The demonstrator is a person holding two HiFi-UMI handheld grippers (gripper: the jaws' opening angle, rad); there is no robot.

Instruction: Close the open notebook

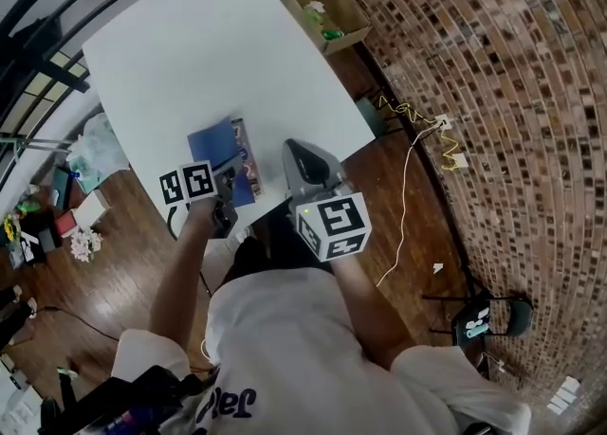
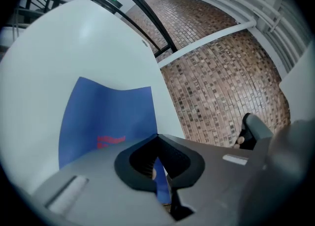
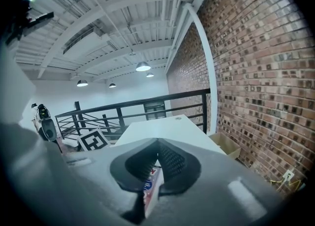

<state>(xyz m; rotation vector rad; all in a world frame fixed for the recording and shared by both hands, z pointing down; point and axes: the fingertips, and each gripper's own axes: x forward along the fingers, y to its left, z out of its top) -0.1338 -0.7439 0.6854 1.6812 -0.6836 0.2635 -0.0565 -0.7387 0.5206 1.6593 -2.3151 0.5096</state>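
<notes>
Notebook (image 1: 213,144), just one, clamped in left hand-held gripper (image 2: 158,161) and right hand-held gripper (image 3: 156,163).

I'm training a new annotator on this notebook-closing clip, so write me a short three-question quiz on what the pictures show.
1. True or false: the left gripper is shut on the blue notebook.
2. What is between the right gripper's jaws? A) nothing B) the notebook's edge C) a cable
3. Fill in: the cardboard box stands on the ___, not on the white table.

Key: 1 true; 2 B; 3 floor.
</notes>
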